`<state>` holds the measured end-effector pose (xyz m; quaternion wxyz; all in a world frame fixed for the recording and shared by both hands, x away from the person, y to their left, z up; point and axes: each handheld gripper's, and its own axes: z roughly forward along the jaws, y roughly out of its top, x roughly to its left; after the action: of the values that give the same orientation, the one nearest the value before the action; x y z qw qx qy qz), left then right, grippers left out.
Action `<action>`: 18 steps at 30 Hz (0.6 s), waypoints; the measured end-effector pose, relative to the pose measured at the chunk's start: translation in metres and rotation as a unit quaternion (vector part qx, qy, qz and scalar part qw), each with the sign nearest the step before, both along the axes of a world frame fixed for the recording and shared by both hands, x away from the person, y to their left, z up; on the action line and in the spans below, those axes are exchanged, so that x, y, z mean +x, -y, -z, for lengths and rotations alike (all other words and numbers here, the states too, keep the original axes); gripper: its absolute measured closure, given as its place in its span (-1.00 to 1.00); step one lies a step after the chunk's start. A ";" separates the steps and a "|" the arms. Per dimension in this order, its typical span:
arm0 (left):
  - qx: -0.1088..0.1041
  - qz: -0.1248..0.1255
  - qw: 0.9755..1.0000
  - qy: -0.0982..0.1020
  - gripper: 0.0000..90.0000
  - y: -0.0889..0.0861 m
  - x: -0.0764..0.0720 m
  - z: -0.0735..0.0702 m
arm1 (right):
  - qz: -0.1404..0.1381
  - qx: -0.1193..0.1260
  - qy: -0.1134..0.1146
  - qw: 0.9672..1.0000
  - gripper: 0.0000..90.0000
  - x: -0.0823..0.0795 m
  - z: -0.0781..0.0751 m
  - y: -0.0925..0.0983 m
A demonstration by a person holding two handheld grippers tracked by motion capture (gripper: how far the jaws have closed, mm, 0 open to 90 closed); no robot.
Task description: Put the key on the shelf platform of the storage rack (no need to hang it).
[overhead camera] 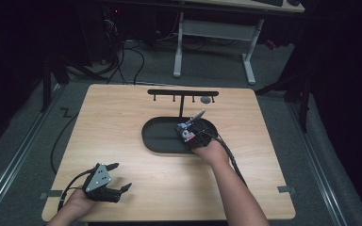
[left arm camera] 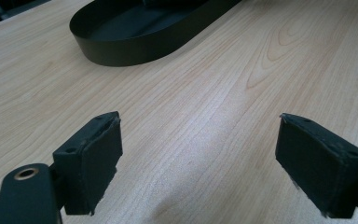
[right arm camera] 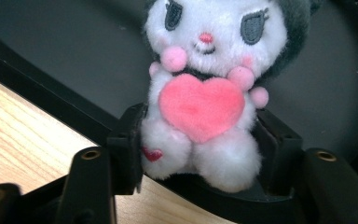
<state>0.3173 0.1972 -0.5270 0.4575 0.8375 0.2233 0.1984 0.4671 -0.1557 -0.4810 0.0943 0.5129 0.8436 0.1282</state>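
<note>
Worktop (left arm camera: 242, 79): pale wood-grain, smooth, semi-matt. Oval tray (left arm camera: 135, 49): black, smooth w/ satin sheen, prob. metal or plastic, can't tell. Plush toy (right arm camera: 205, 93): fluffy white/grey pile, pink felt-like heart, stitched eyes. Left hand-held gripper (left arm camera: 198, 163) pads: matt black, rubbery, edges a bit worn.

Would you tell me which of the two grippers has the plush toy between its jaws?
The right gripper: the white plush toy sits between its jaws over the black tray, while the left gripper is open over bare table.

I note a white plush toy (right arm camera: 200, 88) with dark grey hood, pink heart, pink pompoms and a small red heart on one foot. The tray (right arm camera: 51, 56) is black; the tabletop (left arm camera: 214, 116) is light woodgrain.
</note>
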 end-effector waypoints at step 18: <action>0.002 0.000 1.000 0.000 -0.65 0.000 0.000 0.000 | 0.007 0.015 0.026 1.000 -0.39 -0.007 -0.022 0.005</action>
<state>0.3174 0.1969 -0.5270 0.4557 0.8384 0.2234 0.1987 0.4603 -0.1602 -0.4592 0.1094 0.5170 0.8350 0.1537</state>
